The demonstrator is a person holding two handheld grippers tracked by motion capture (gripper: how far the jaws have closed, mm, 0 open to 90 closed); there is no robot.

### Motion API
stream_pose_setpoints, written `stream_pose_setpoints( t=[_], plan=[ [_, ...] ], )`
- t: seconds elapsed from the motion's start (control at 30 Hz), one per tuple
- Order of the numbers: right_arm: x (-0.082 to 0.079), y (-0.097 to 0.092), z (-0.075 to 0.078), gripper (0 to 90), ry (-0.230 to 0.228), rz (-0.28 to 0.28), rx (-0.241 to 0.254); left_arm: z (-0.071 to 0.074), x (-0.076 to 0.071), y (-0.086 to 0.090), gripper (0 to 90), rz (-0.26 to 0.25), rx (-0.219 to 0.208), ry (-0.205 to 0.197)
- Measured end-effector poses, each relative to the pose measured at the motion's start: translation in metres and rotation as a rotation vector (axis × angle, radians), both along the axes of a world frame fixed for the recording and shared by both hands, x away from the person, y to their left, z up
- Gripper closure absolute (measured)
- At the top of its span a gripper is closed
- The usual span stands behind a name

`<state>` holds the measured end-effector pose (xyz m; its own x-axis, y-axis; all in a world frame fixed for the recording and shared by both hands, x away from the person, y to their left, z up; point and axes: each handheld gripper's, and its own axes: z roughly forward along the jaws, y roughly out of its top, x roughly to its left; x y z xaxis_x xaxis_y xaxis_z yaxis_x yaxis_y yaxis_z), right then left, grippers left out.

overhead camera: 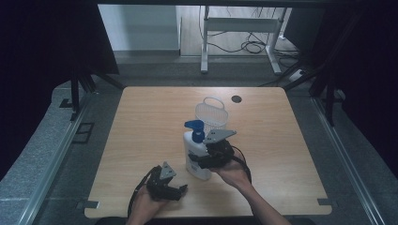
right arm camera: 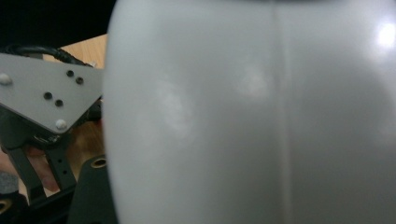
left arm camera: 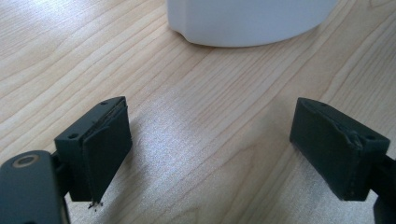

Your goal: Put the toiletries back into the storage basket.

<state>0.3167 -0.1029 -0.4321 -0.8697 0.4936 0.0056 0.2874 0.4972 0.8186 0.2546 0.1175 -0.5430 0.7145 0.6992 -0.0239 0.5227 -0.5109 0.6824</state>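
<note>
We see a white pump bottle (overhead camera: pixel 196 157) with a blue pump head (overhead camera: pixel 195 128) standing near the middle of the wooden table (overhead camera: pixel 141 126), just in front of a white mesh basket (overhead camera: pixel 211 112). Our right gripper (overhead camera: pixel 202 161) presses against the bottle's side, its body looming in the right gripper view; whether it clamps, we cannot tell. Our left gripper (left arm camera: pixel 210 154) hovers low, jaws spread wide, near the bottle's base (left arm camera: pixel 247 23).

Bench (overhead camera: pixel 141 140): pale wood grain. Pump bottle (overhead camera: pixel 196 157): white body, blue pump head. Basket (overhead camera: pixel 212 112): white mesh. Hand-held grippers: black, grey plates. Surround: dark curtains.
</note>
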Motion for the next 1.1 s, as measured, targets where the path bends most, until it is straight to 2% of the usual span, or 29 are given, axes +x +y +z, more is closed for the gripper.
stream_pose_setpoints(
  t=[0.3,0.77,1.1],
  plan=[
    [0.011,-0.005,0.011,37.0,-0.007,0.024,-0.002,0.000,0.000,0.000,11.9,0.000,-0.001,-0.004],
    [0.027,-0.018,0.031,37.0,0.004,0.058,0.045,0.000,0.000,0.000,11.9,-0.001,0.000,-0.002],
    [0.041,-0.027,0.040,37.1,0.000,0.064,0.058,0.000,0.000,-0.001,11.9,0.002,-0.002,-0.004]
  ],
)
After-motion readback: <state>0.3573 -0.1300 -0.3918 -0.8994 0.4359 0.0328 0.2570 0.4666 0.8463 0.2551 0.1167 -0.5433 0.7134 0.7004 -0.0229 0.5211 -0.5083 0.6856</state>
